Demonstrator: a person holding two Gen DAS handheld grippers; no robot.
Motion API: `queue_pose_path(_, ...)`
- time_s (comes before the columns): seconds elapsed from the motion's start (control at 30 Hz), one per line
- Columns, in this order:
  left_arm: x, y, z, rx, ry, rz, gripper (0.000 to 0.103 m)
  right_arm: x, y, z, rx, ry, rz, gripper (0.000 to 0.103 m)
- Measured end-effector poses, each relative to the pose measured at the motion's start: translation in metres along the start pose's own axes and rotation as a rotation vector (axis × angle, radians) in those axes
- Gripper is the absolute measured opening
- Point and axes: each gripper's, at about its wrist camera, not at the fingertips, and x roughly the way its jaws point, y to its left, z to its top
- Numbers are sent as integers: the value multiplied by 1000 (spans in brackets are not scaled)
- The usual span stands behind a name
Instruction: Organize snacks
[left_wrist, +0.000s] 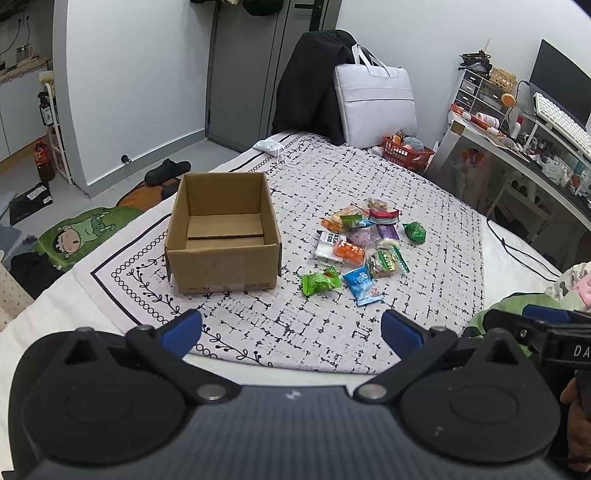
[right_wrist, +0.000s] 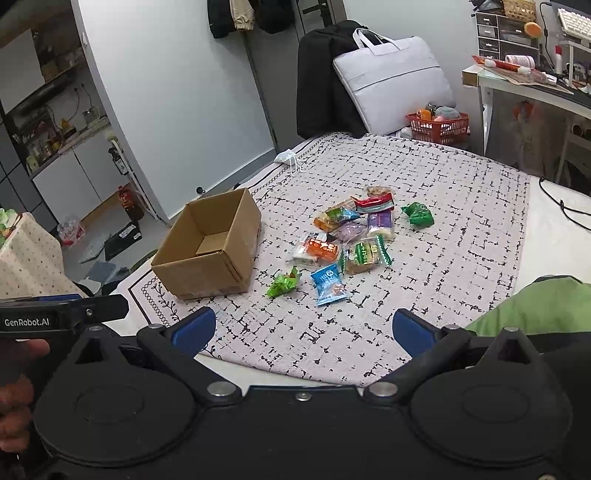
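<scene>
An open, empty cardboard box (left_wrist: 221, 236) (right_wrist: 207, 247) stands on a patterned cloth. To its right lies a loose pile of several wrapped snacks (left_wrist: 364, 240) (right_wrist: 351, 236); nearest me are a blue packet (left_wrist: 362, 282) (right_wrist: 328, 282) and a green packet (left_wrist: 319, 281) (right_wrist: 282, 282). My left gripper (left_wrist: 291, 332) hovers open near the cloth's front edge, nothing between its blue pads. My right gripper (right_wrist: 303, 330) is open too, empty, equally short of the snacks. Each gripper shows at the edge of the other's view.
The patterned cloth (left_wrist: 424, 229) covers a bed. A grey bag (left_wrist: 376, 99) and a red basket (left_wrist: 406, 151) sit at the far end, a face mask (left_wrist: 271, 146) near the far left edge. A cluttered desk (left_wrist: 535, 147) stands right; floor clutter lies left.
</scene>
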Motion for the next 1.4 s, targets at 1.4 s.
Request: queue_pose_path(1.4,-3,14,16,-32,-10,7,103,-4,6,16,-18,-7,-32,103)
